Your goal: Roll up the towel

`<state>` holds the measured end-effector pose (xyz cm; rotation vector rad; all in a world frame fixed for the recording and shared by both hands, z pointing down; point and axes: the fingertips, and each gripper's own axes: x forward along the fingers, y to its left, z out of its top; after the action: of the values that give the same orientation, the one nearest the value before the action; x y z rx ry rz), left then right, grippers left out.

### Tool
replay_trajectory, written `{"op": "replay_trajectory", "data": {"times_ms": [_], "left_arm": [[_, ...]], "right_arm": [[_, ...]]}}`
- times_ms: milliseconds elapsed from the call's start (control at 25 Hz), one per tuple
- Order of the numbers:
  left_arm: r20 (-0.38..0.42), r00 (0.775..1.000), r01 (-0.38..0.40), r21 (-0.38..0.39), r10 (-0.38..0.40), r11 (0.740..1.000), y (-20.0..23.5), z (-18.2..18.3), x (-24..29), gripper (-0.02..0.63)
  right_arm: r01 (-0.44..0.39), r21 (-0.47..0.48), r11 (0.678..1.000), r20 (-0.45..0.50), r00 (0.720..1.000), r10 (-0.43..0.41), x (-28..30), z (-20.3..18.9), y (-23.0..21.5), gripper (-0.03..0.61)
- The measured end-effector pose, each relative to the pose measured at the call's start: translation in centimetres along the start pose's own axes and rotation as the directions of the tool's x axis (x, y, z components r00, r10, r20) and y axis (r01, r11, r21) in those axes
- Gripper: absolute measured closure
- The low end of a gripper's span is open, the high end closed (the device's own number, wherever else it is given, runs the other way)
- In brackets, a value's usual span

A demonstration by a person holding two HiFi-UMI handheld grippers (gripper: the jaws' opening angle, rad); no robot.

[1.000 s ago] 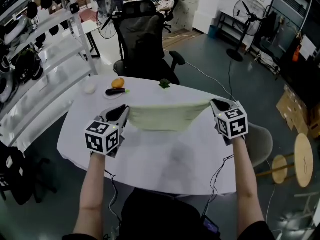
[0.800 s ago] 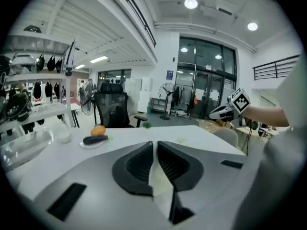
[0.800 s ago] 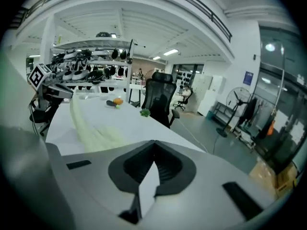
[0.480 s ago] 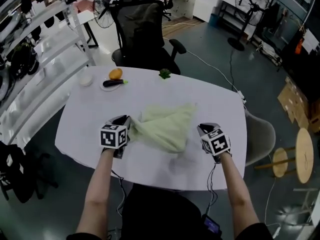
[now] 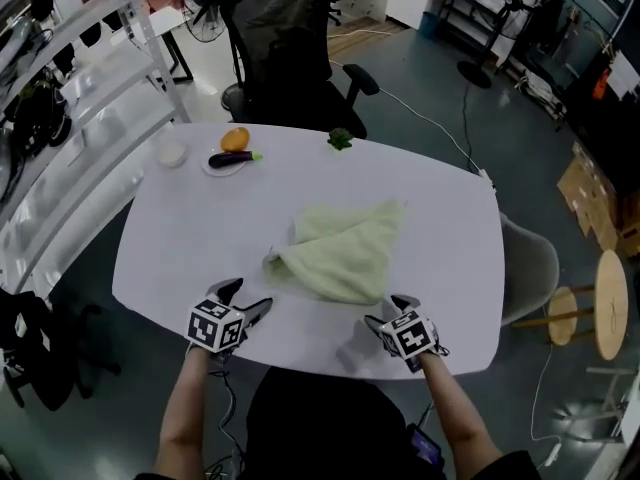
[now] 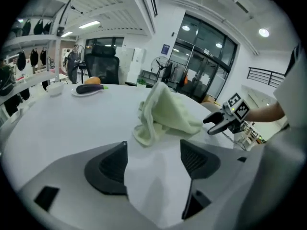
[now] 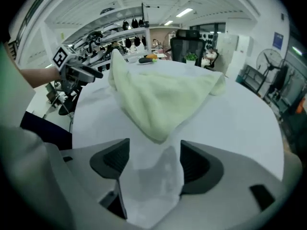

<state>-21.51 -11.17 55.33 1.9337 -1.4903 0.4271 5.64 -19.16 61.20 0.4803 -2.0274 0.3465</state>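
one towel (image 5: 345,253), two tools (image 5: 248,297) (image 5: 388,311), one eggplant (image 5: 231,158)

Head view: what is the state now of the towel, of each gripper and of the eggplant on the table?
towel: free of both grippers, lying in a loose crumpled heap on the table, not rolled.
left gripper: jaws open, have just been opening, nothing between them.
right gripper: jaws open, have just been opening, nothing between them.
eggplant: lying on its side on a small plate, far side.

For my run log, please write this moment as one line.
towel: crumpled heap on table | left gripper: jaws just opened, nothing between | right gripper: jaws just opened, nothing between | rolling: not begun
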Motion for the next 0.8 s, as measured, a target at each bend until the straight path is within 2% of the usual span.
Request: {"op": "replay_trajectory", "data": {"times_ms": [120,200,240,320,400,480,640,720,800], "left_arm": [[-0.009,1.0,-0.008,0.04,0.009,0.999,-0.2,-0.3,1.9,0.268],[0.002,1.0,-0.026,0.05,0.025,0.998,0.0,0.4,3.3,0.336],[0.001,0.999,-0.034,0.055,0.034,0.998,0.1,0.7,3.9,0.393],[-0.023,1.0,-0.012,0.082,0.014,0.997,-0.1,1.1,4.5,0.582],[-0.048,0.996,0.079,0.111,-0.074,0.991,-1.2,1.7,4.2,0.586],[-0.036,0.985,0.171,0.103,-0.168,0.98,-2.2,3.0,3.1,0.588],[0.076,0.944,0.317,0.055,-0.321,0.947,-3.2,7.9,0.1,0.588],[0.135,0.918,0.369,0.055,-0.373,0.928,-3.3,10.7,-0.8,0.588],[0.208,0.89,0.41,0.018,-0.405,0.912,-2.6,13.7,-1.0,0.589]], "right_arm": [[0.07,0.051,0.996,-0.013,0.997,-0.07,1.2,0.2,-0.8,0.287],[0.082,0.052,0.995,0.007,0.997,-0.082,1.3,0.9,-0.6,0.373],[0.084,0.042,0.996,0.025,0.996,-0.085,0.9,1.5,-0.3,0.436],[0.073,0.025,0.997,0.056,0.996,-0.074,-0.2,2.8,0.2,0.54],[0.03,0.045,0.999,0.096,0.995,-0.034,-1.7,4.2,0.5,0.545],[-0.016,0.082,0.996,0.162,0.987,0.003,-3.8,6.3,0.3,0.548],[-0.055,0.129,0.99,0.295,0.955,0.015,-8.7,11.6,-1.8,0.549],[-0.058,0.157,0.986,0.341,0.94,0.002,-10.3,14.2,-3.8,0.549],[-0.05,0.211,0.976,0.363,0.931,-0.031,-10.6,16.7,-6.7,0.548]]}}
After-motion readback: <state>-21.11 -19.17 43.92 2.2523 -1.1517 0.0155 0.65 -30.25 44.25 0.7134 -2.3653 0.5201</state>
